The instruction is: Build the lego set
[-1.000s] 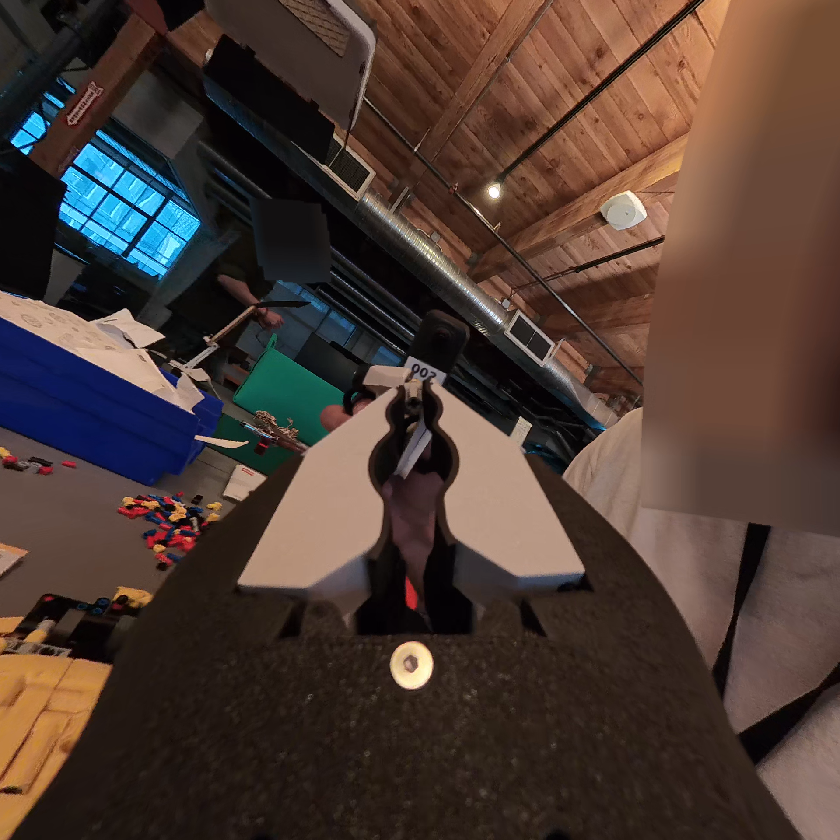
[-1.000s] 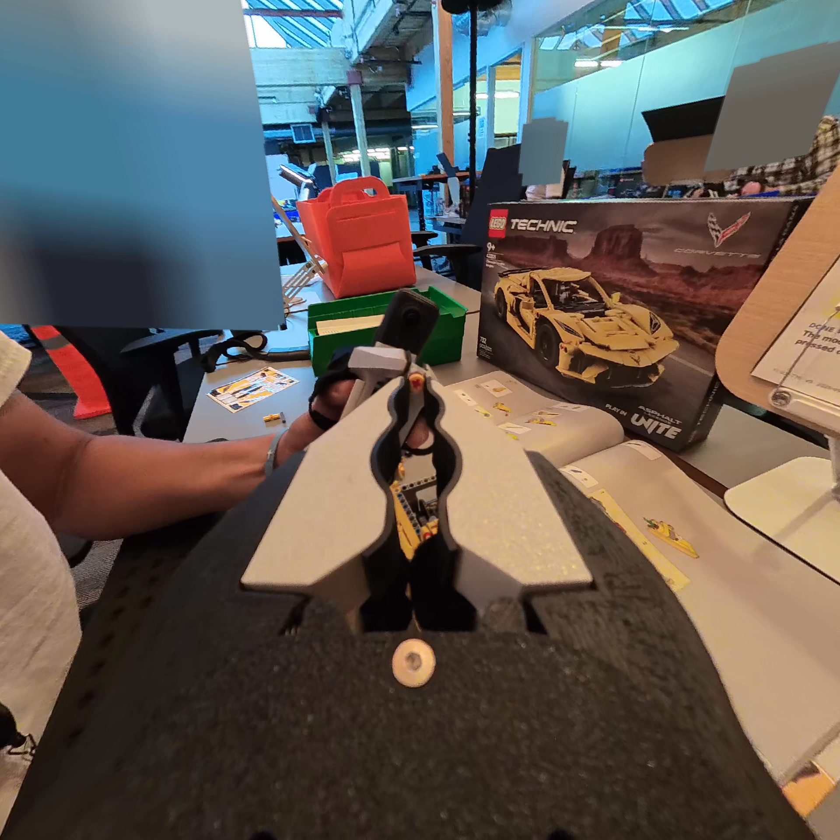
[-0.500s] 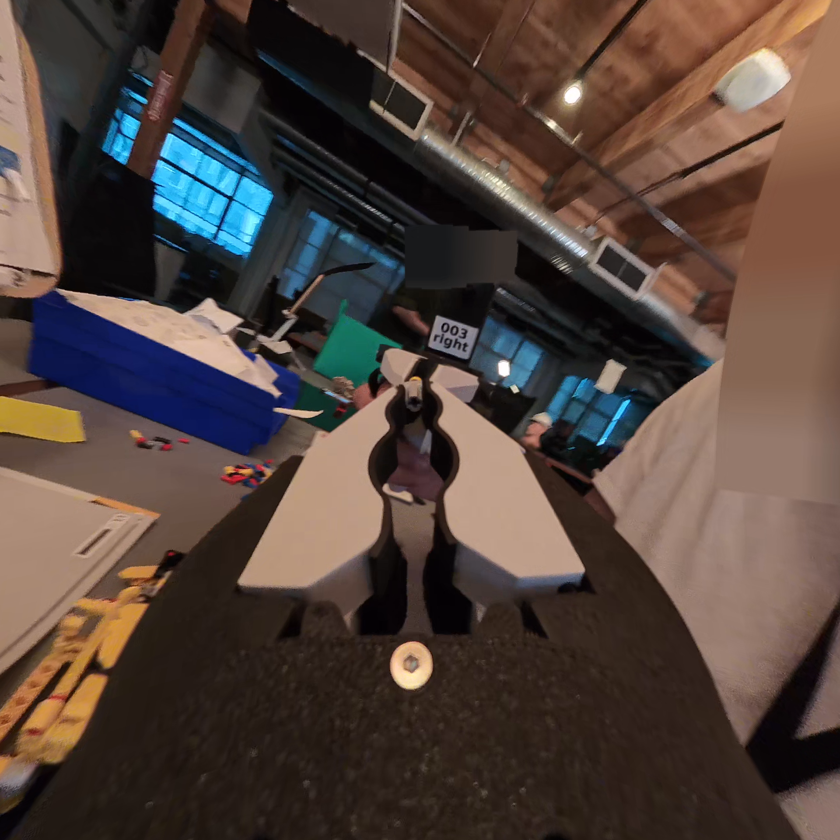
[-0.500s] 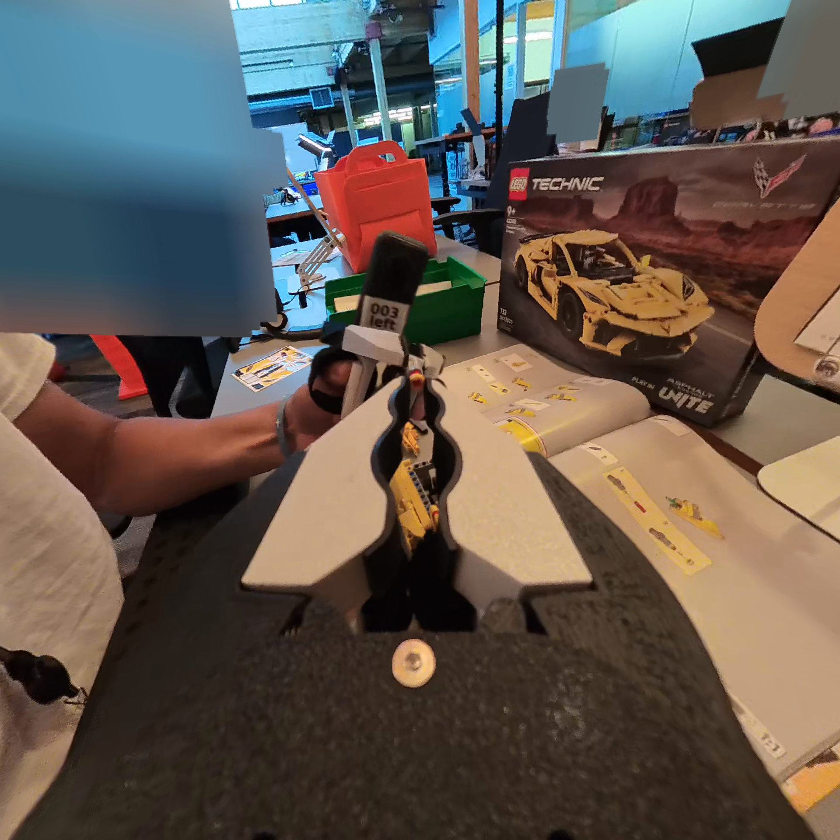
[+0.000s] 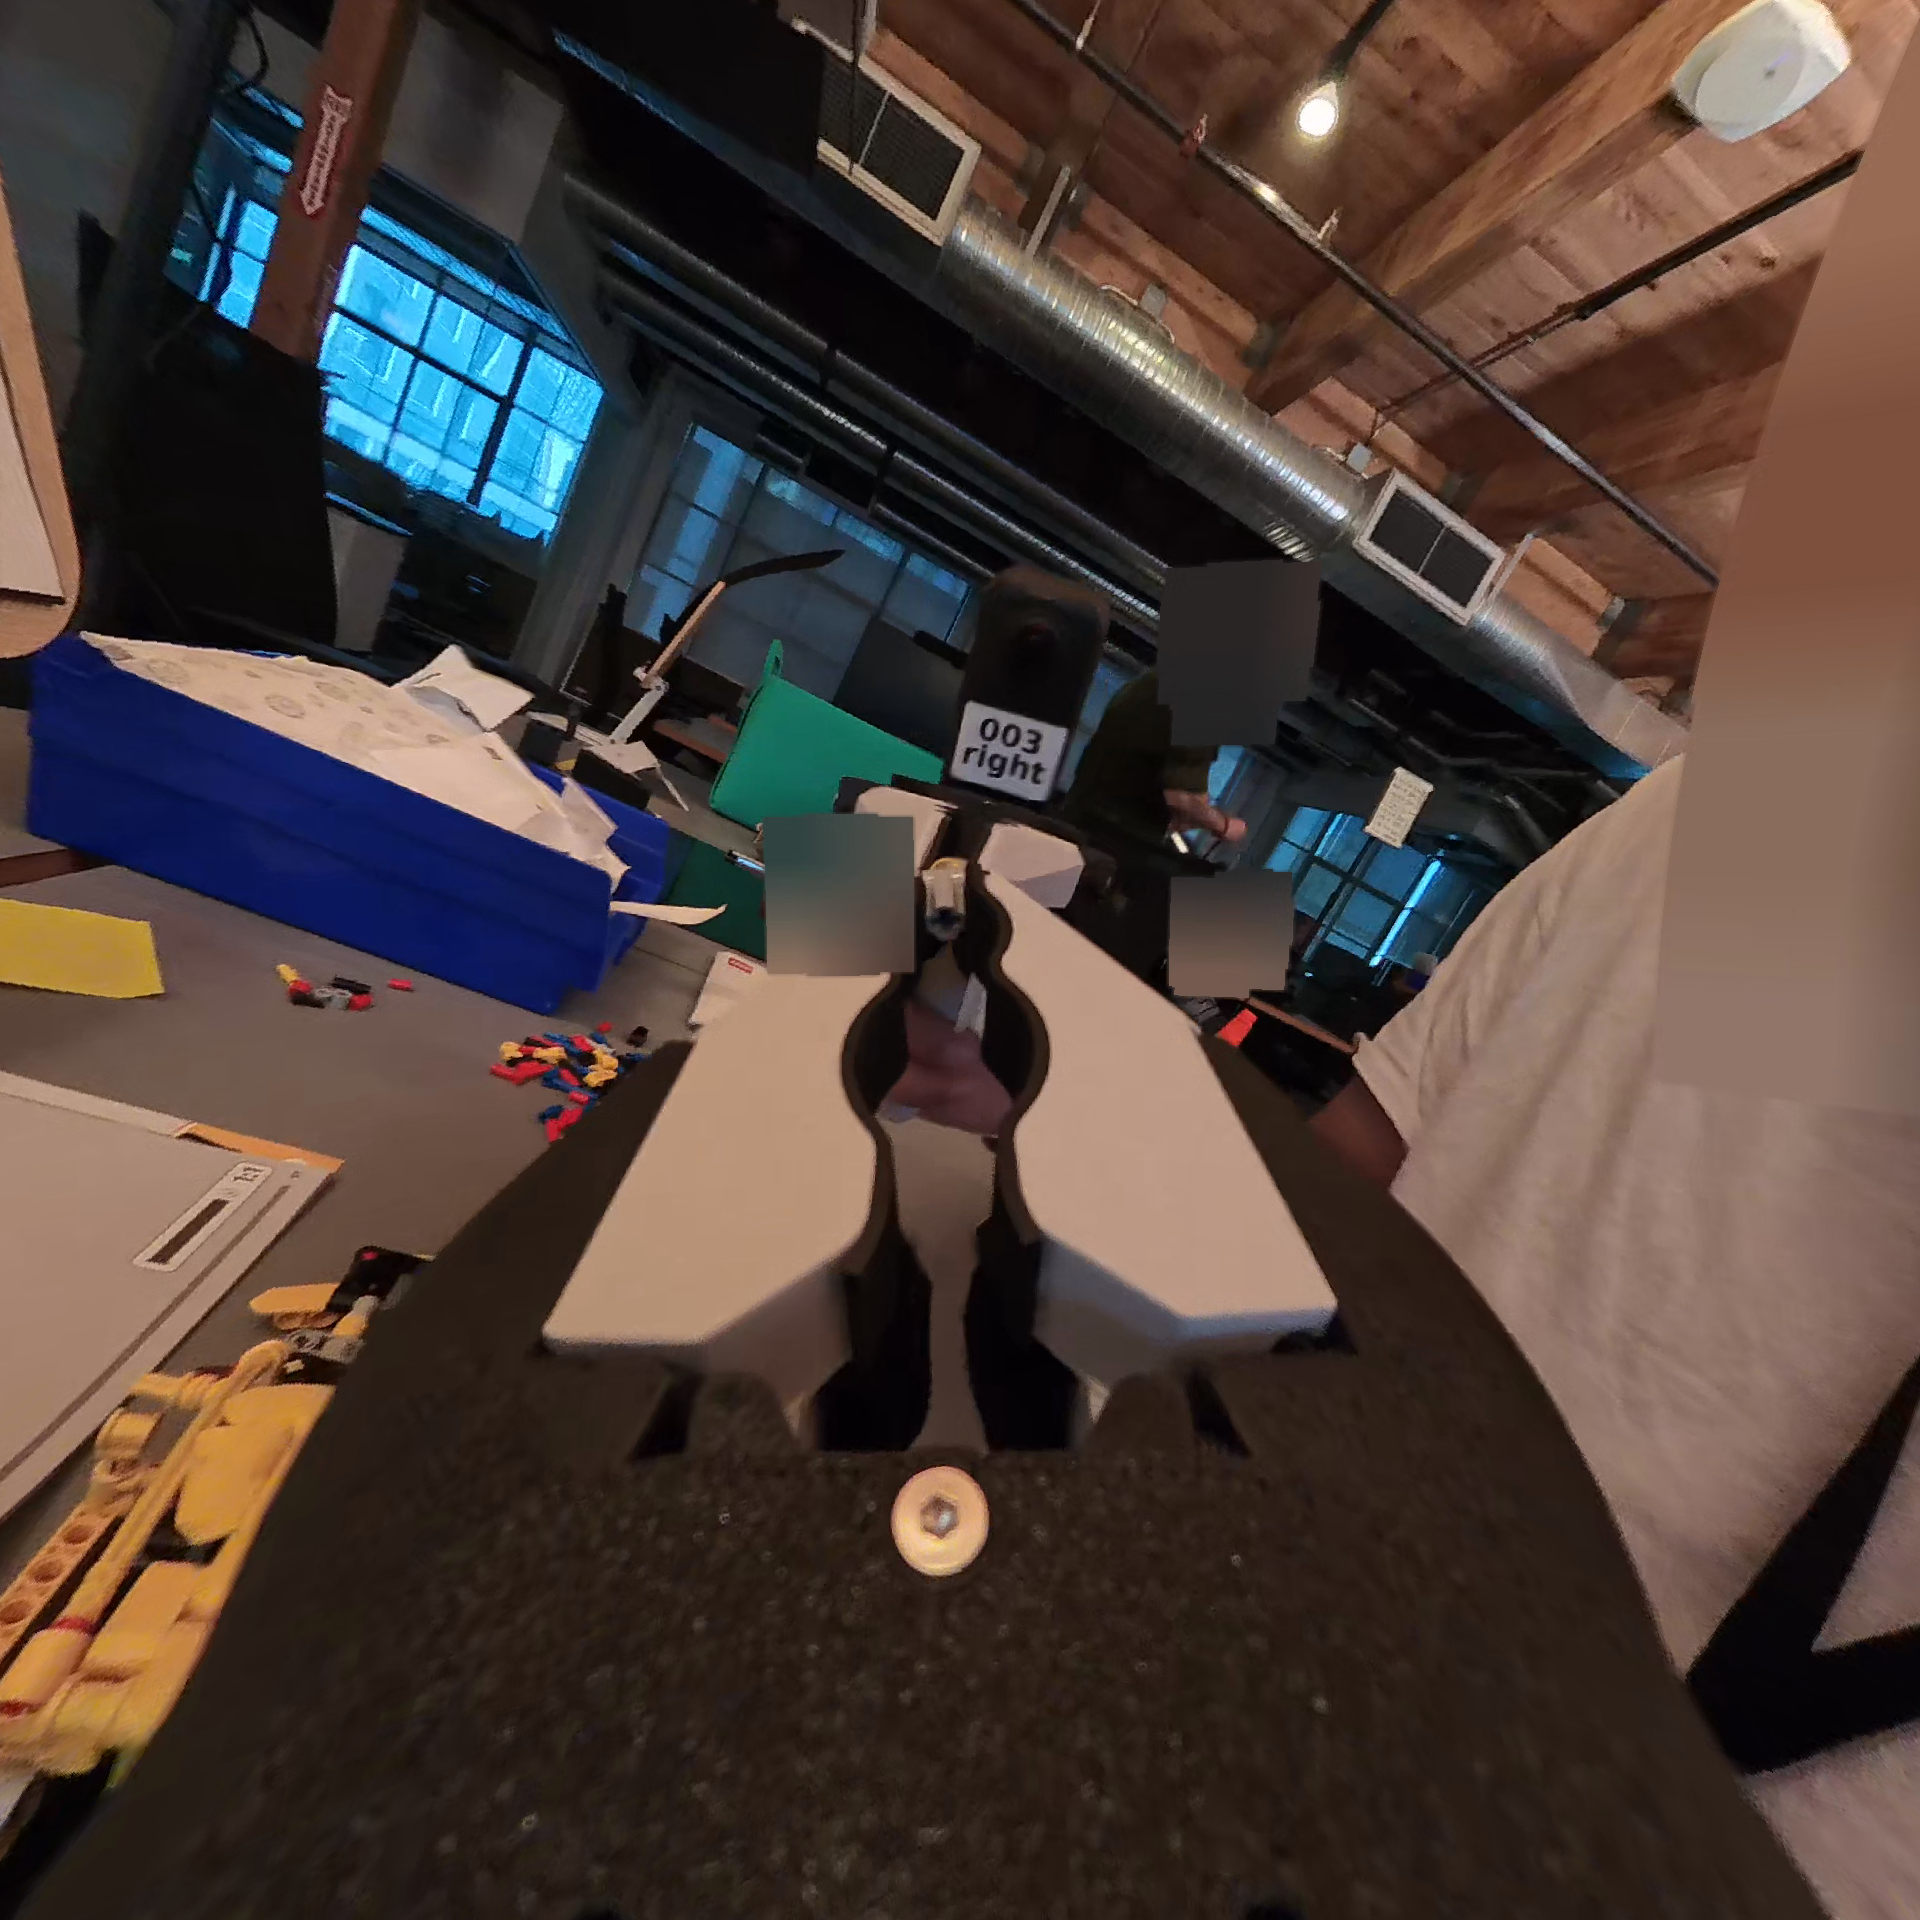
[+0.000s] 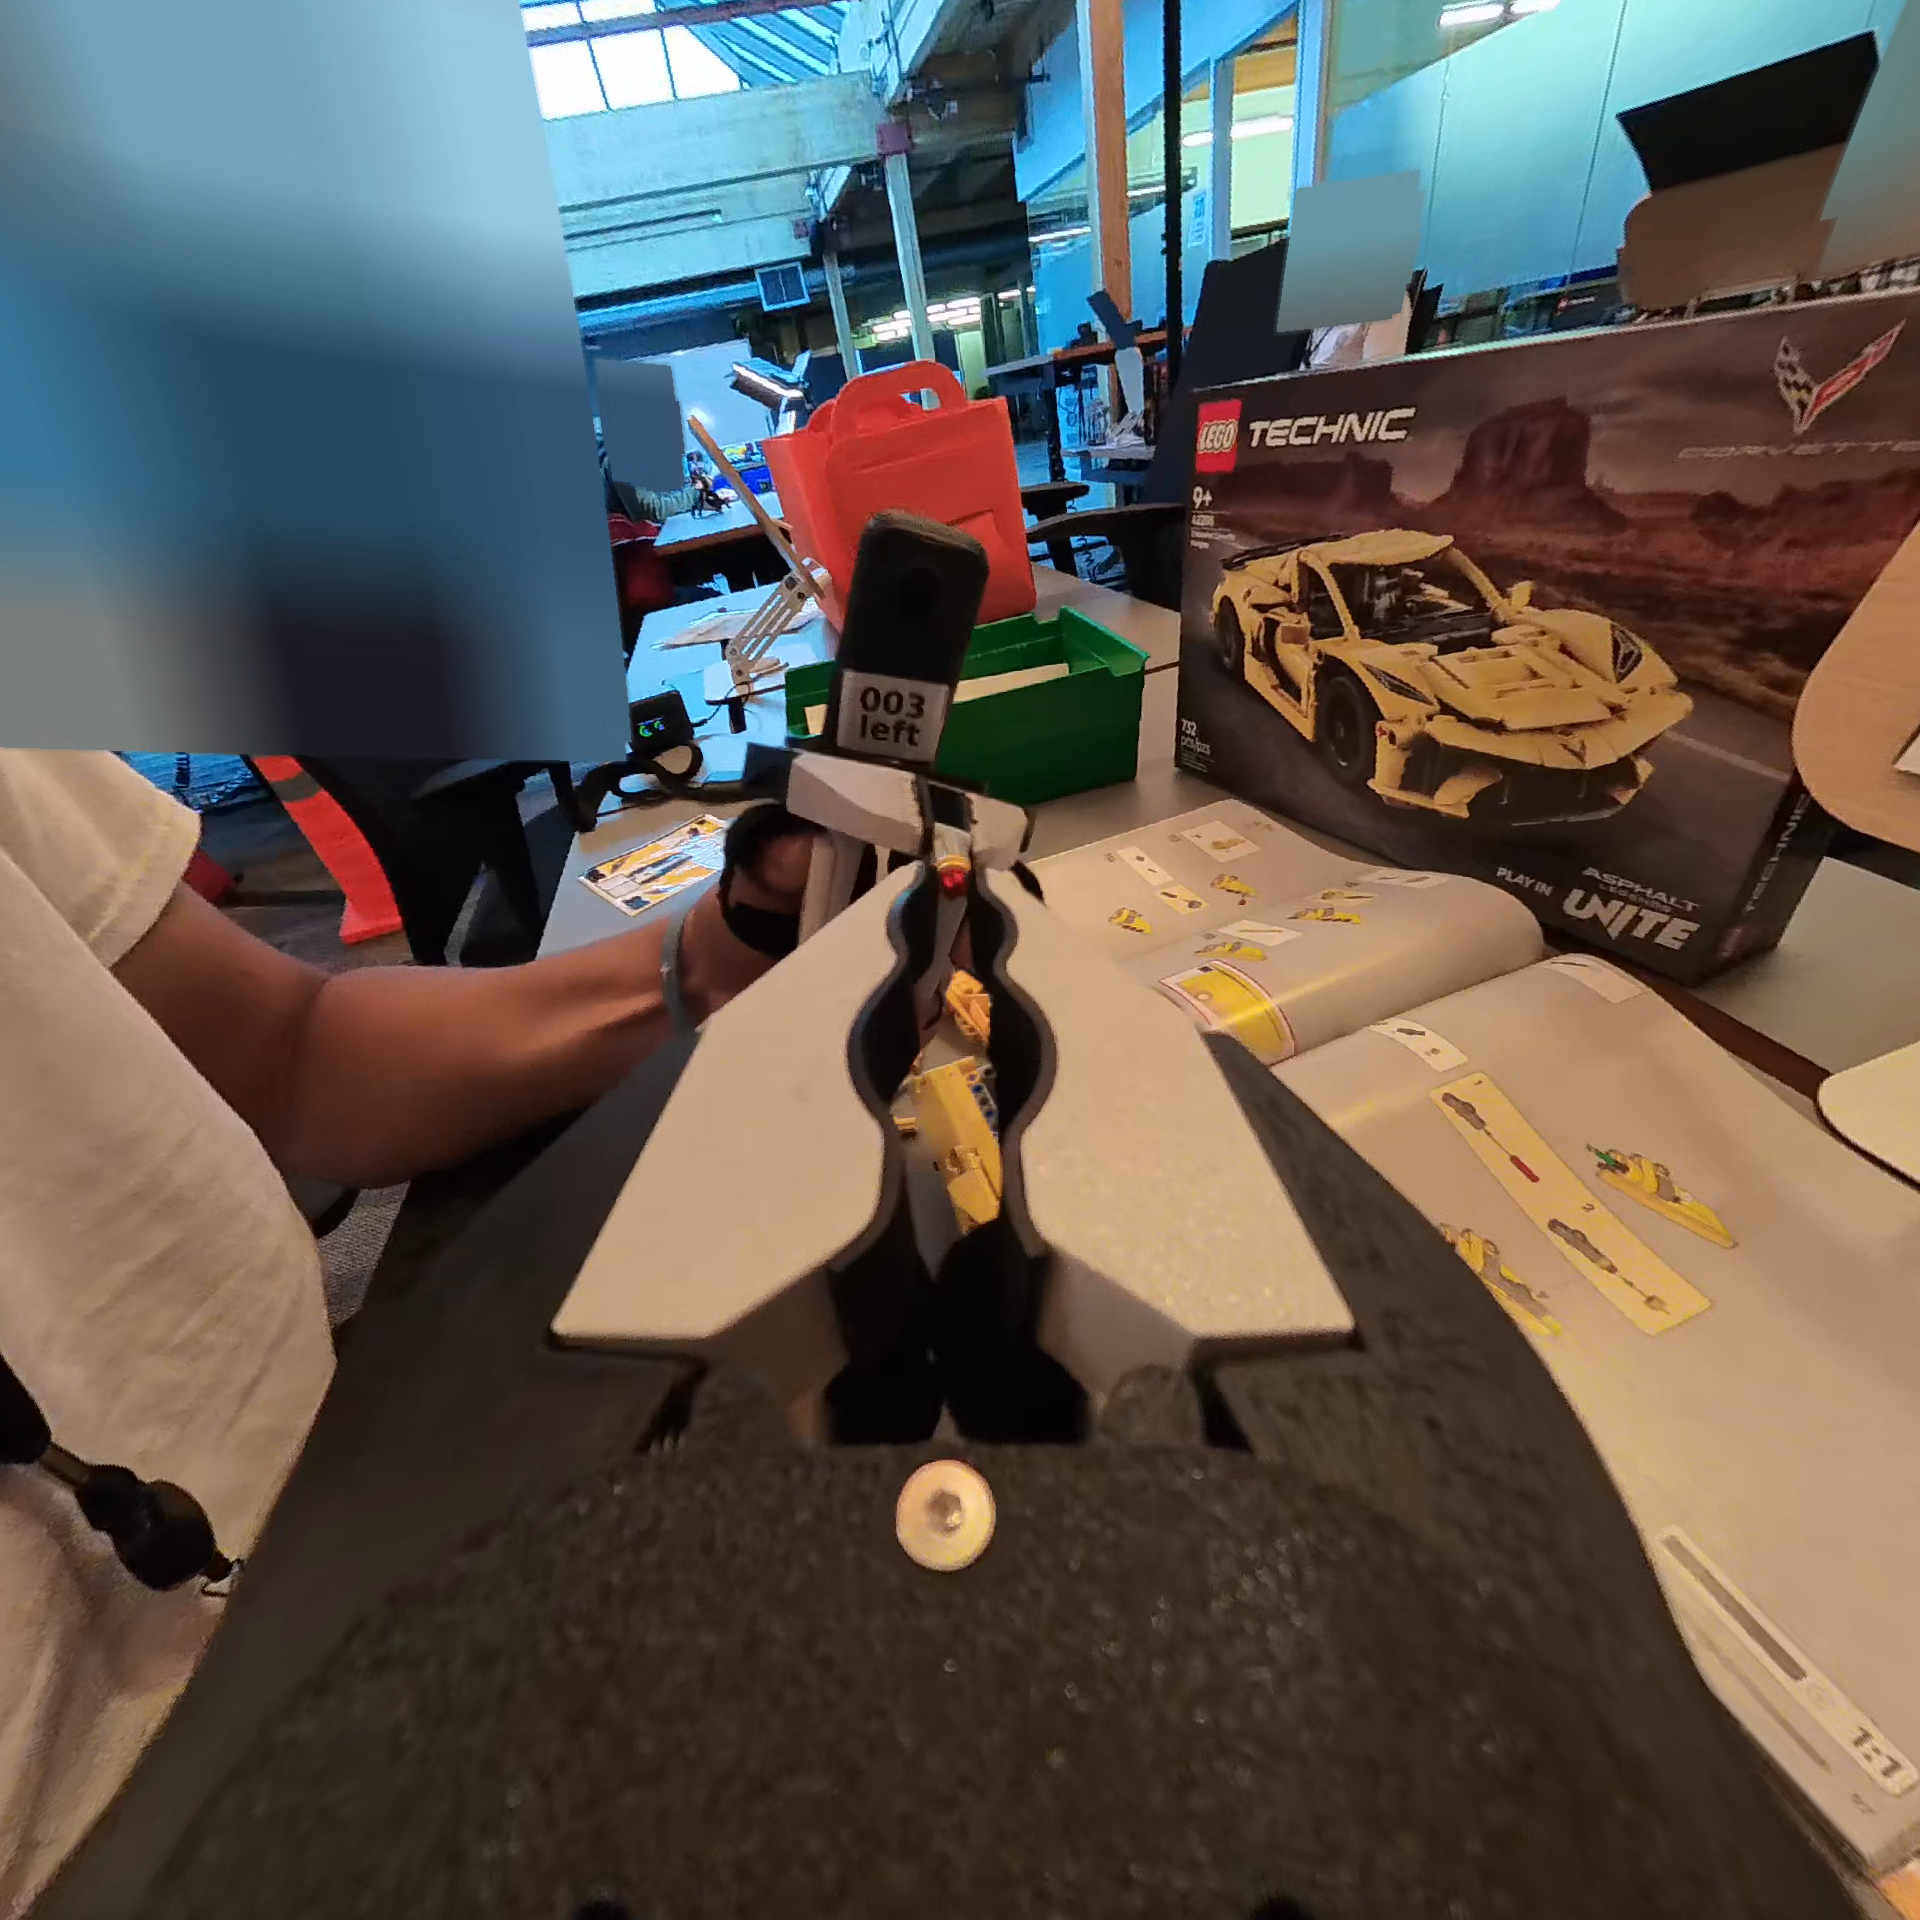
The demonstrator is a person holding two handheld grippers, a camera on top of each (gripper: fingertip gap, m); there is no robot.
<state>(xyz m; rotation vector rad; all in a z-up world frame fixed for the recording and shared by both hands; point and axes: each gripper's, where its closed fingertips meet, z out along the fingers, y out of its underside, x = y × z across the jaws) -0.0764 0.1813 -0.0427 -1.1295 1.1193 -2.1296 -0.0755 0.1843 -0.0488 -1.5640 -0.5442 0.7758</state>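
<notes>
A tiny lego pin (image 5: 943, 902) sat right between the two tools, up in the air above the table. It was pale with a red end (image 6: 954, 880). The left gripper (image 5: 951, 914) had its tips nearly shut, pinching the pin. The right gripper (image 6: 951, 883) met it tip to tip, and its tips were nearly shut on the same pin from the other side.

Both tools had smooth grey fingers (image 5: 1101, 1091) with wavy inner edges, leaving a round hole lower down. Their bodies were black and rough like sponge, with one shiny screw (image 6: 943, 1513) in the middle. A hand (image 6: 758, 914) held the left tool by its handle.

Below the tools, the yellow lego car (image 6: 961, 1132) lay on the table, partly built and bumpy, with holes along its beams (image 5: 125, 1558). Beside it lay the open instruction book (image 6: 1455, 1039), flat and shiny. Behind the book stood the big lego box (image 6: 1538, 644) with a yellow car picture on it.

A pile of small loose pieces (image 5: 566, 1070) in red, blue, yellow and black was scattered on the grey table (image 5: 343, 1060). Farther off were a blue bin (image 5: 312, 821) full of crumpled white paper, a green tray (image 6: 1039, 707) and an orange bag (image 6: 904, 499).
</notes>
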